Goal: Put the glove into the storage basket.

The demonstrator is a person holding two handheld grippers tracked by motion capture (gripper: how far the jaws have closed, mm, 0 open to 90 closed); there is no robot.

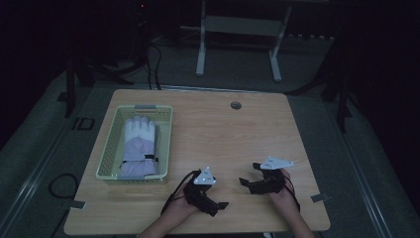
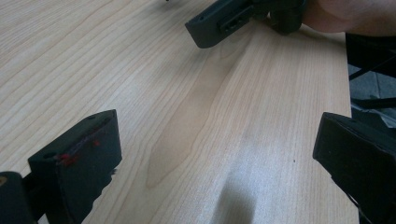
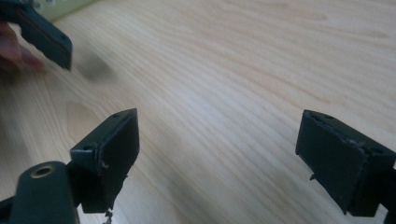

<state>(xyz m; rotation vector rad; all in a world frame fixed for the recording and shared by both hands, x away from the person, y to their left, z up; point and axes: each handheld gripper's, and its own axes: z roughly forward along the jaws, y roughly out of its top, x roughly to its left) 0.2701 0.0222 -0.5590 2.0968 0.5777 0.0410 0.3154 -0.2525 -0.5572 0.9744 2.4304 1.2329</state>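
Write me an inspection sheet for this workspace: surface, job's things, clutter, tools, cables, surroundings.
Surface: wooden table, pale grain, with a round grommet hole near the far edge.
Job's things: a white and lilac glove lies flat in the pale green basket at the table's left, untouched.
Clutter: nothing seen.
Tools: left tool and right tool both sit low over the near edge, jaws wide open, holding nothing, pointing toward each other.
Cables: a black cable trails from the left tool; another cable loops on the floor at left.
Surroundings: dark room, grey floor, a white stand beyond the table.
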